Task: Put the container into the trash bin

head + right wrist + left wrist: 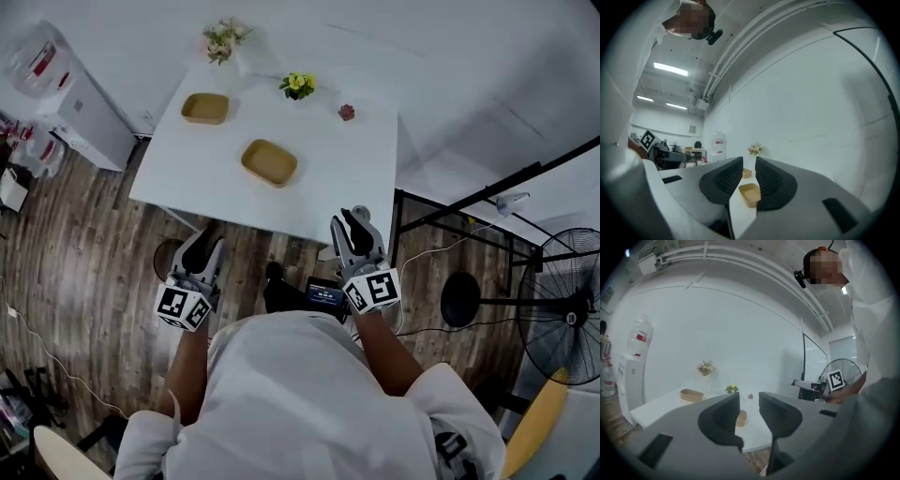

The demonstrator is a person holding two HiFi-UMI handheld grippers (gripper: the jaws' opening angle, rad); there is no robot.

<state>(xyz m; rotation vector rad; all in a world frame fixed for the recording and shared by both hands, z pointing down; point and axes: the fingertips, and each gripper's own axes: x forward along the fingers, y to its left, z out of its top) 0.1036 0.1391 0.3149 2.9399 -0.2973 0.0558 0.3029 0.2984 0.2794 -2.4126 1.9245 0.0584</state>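
Off-task things I see around the white table
Upper centre, on its far edge: a pale bouquet, yellow flowers, a small pink plant; water dispenser upper left, fan lower right.

Two tan containers on one white worktop: far container at ten o'clock, near container central; three flower pieces: pale bouquet at twelve o'clock, yellow posy, pink bloom; one fan at four o'clock.
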